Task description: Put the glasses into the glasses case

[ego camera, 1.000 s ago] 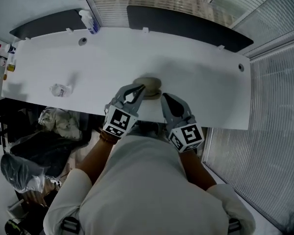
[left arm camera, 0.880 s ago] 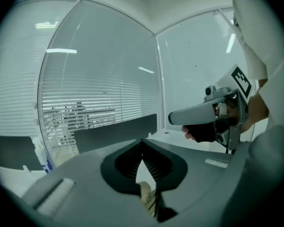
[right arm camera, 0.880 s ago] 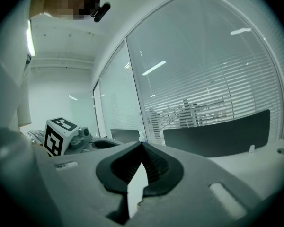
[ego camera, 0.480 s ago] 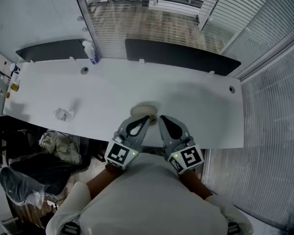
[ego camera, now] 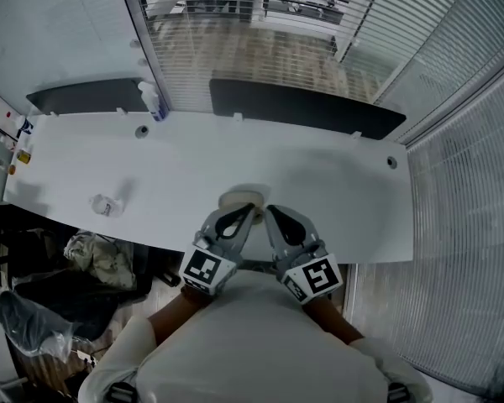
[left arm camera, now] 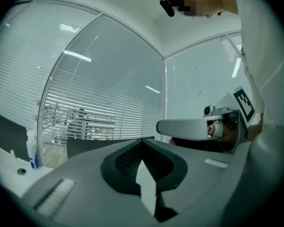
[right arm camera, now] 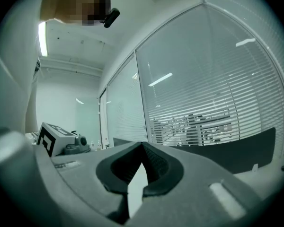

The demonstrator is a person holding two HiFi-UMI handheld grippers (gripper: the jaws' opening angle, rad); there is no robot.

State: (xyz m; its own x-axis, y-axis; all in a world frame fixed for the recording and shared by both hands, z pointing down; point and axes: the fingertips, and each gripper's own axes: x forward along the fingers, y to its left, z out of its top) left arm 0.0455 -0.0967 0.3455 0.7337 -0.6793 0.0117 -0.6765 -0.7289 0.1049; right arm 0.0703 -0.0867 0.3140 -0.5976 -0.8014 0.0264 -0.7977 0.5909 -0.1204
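In the head view a beige oval glasses case (ego camera: 244,197) lies on the white table (ego camera: 336,200) near its front edge. My left gripper (ego camera: 252,211) and right gripper (ego camera: 268,211) sit side by side just in front of the case, tips almost touching it. Both are shut with nothing between the jaws. In the left gripper view the left gripper (left arm camera: 142,142) points up at glass walls, with the right gripper (left arm camera: 199,128) beside it. The right gripper view shows the right gripper (right arm camera: 142,146) tips meeting, and the case is hidden. A small clear object (ego camera: 105,204) lies far left; I cannot tell whether it is the glasses.
A spray bottle (ego camera: 154,103) stands at the table's back left. Small bottles (ego camera: 17,148) sit at its far left end. Dark panels (ego camera: 302,107) run behind the table. Bags (ego camera: 101,259) lie on the floor at left. Glass walls with blinds surround the desk.
Both grippers have drawn closer together in front of the case. The head camera has tilted up, showing more of the room behind the table.
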